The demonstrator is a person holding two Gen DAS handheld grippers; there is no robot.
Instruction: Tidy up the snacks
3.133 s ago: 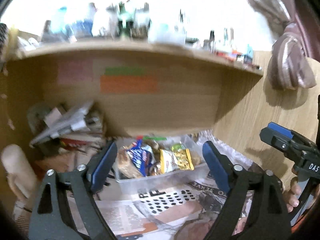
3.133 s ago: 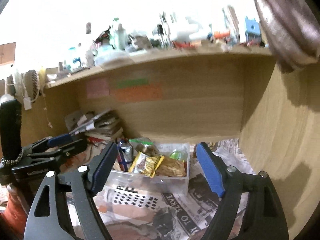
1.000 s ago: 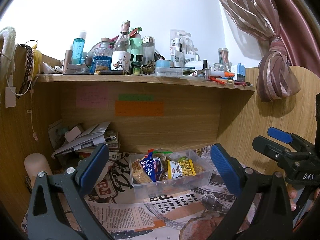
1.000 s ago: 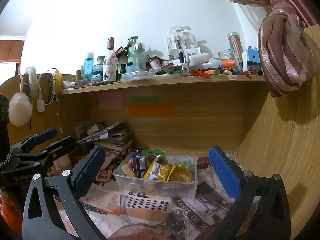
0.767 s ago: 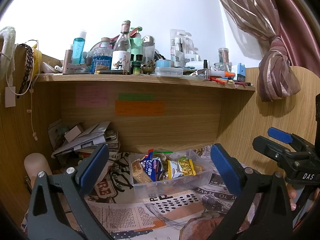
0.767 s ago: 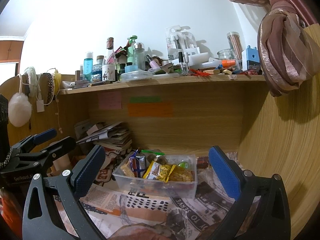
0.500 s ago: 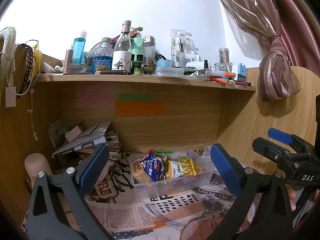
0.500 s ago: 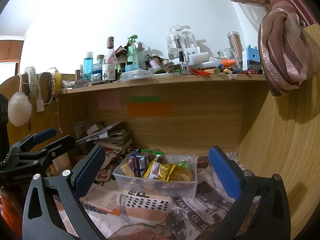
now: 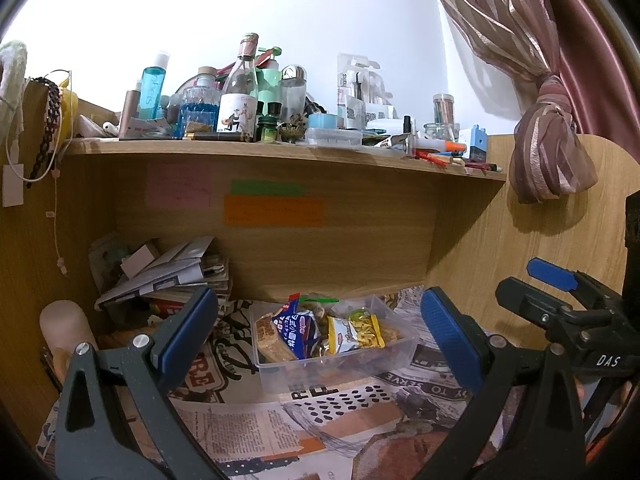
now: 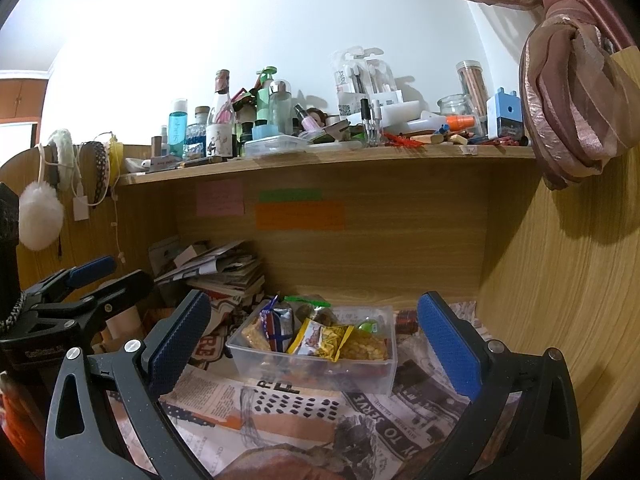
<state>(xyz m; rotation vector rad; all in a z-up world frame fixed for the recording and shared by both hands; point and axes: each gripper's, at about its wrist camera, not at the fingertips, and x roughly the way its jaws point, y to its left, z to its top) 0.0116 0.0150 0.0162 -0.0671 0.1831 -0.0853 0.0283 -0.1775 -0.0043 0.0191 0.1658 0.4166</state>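
The left gripper (image 9: 316,332) has its jaws wide apart and holds nothing; the right gripper (image 10: 314,334) is the same, spread wide and empty; both hang back from the desk and look toward the clear plastic bin (image 10: 316,364) from a little above. In the left wrist view the right gripper appears at the right edge, and in the right wrist view the left one appears at the left edge; so the two are side by side, well apart.

I judge that the task is almost done, or fully done; the snacks are gathered inside the bin, and I see no loose packet on the newspaper (image 10: 280,404) that covers the desk. A blue packet (image 9: 298,330) stands at the left side of the bin, a yellow packet (image 10: 326,340) lies at the middle, and a small green-lid item (image 10: 366,326) is near the right back corner; a pale biscuit pack (image 9: 270,336) leans against the left wall. What is under these I cannot tell.

The bin stands on the newspaper, under the wooden shelf (image 9: 280,152), near the back panel; in each view it lies between the two blue pads and beyond them, not touching either gripper. The stack of papers (image 9: 168,268) at the left is beside the bin, apart from it.
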